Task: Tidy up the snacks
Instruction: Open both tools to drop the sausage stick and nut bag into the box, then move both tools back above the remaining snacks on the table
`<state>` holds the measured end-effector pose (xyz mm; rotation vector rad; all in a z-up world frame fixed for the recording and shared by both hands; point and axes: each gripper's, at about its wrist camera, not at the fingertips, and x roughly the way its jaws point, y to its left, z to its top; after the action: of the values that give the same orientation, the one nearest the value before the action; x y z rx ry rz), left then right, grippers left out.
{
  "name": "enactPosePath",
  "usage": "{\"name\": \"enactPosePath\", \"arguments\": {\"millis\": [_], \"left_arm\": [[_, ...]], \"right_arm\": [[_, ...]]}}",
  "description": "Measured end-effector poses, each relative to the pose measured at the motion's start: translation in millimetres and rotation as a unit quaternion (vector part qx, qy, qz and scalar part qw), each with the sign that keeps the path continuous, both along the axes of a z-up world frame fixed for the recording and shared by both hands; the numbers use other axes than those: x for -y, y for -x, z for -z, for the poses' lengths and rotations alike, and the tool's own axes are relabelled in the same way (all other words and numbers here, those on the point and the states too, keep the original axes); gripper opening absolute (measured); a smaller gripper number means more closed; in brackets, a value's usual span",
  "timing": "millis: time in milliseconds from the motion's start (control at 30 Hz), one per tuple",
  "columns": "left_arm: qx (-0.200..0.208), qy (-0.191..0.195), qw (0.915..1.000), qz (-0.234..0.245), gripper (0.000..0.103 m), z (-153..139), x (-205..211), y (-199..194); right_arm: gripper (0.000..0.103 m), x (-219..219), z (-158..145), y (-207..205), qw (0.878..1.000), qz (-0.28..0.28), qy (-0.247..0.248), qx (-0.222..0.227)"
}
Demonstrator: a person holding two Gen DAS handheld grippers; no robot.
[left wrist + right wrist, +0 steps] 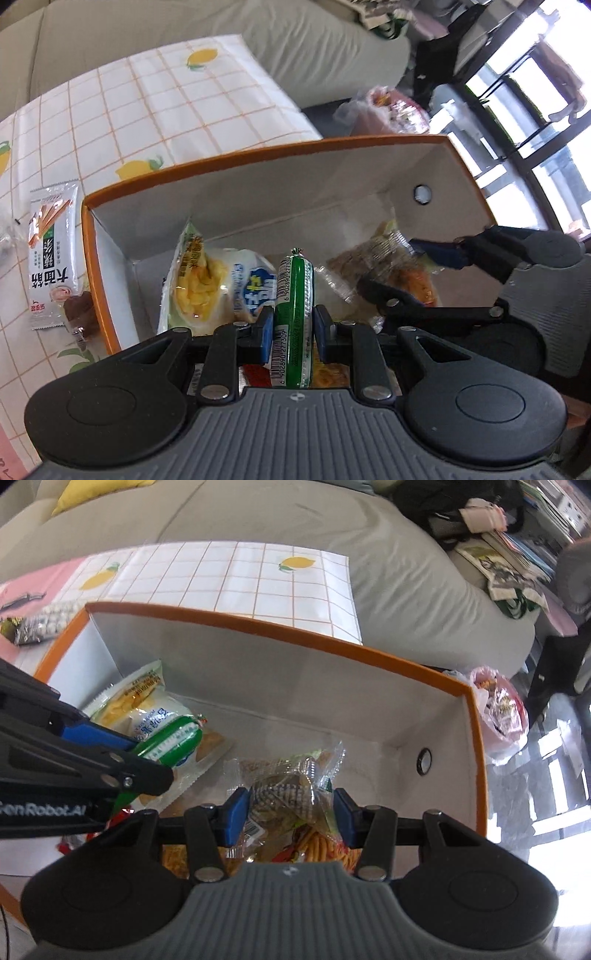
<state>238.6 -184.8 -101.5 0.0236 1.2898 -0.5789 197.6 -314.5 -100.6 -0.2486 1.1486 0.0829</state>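
An orange-rimmed box (258, 151) with white walls holds several snack packs. My left gripper (293, 328) is shut on a green sausage stick (295, 314) and holds it over the box; the stick also shows in the right wrist view (170, 742). A yellow and white cracker bag (207, 288) lies on the box floor (147, 709). My right gripper (291, 816) is open above a clear-wrapped biscuit pack (284, 786) inside the box, with the pack between its fingers. It shows in the left wrist view (417, 266) at the right.
A white snack stick packet (51, 258) and a brown wrapped sweet (79, 306) lie on the lemon-print tablecloth (147, 103) left of the box. A silver-patterned pack (40, 624) lies beyond the box's left corner. A grey sofa (388, 565) is behind. A pink plastic bag (498, 709) sits at the right.
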Motion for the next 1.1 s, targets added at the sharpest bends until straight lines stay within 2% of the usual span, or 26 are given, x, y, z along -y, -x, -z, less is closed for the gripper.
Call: {"name": "enactPosePath", "arguments": {"millis": [167, 367, 667, 733, 800, 1100], "left_arm": [[-0.009, -0.032, 0.9994, -0.001, 0.025, 11, 2, -4], [-0.007, -0.052, 0.9986, 0.010, 0.025, 11, 8, -4], [0.009, -0.057, 0.9983, 0.006, 0.046, 1, 7, -3], [0.012, -0.054, 0.9985, 0.005, 0.051, -2, 6, -2], [0.016, -0.057, 0.9983, 0.002, 0.061, -6, 5, -1], [0.056, -0.064, 0.9964, 0.000, 0.068, -36, -7, 12]], "right_arm": [[0.049, -7, 10, -9, 1.000, -0.022, 0.018, -0.012], [0.050, -7, 21, -13, 0.999, -0.028, 0.032, -0.028], [0.052, -7, 19, -13, 0.998, -0.041, 0.042, -0.037], [0.055, -9, 17, -11, 0.997, -0.044, 0.045, -0.034], [0.061, -11, 12, -10, 0.997, -0.049, 0.052, -0.026], [0.075, -25, -15, 4, 0.994, -0.076, 0.083, -0.004]]}}
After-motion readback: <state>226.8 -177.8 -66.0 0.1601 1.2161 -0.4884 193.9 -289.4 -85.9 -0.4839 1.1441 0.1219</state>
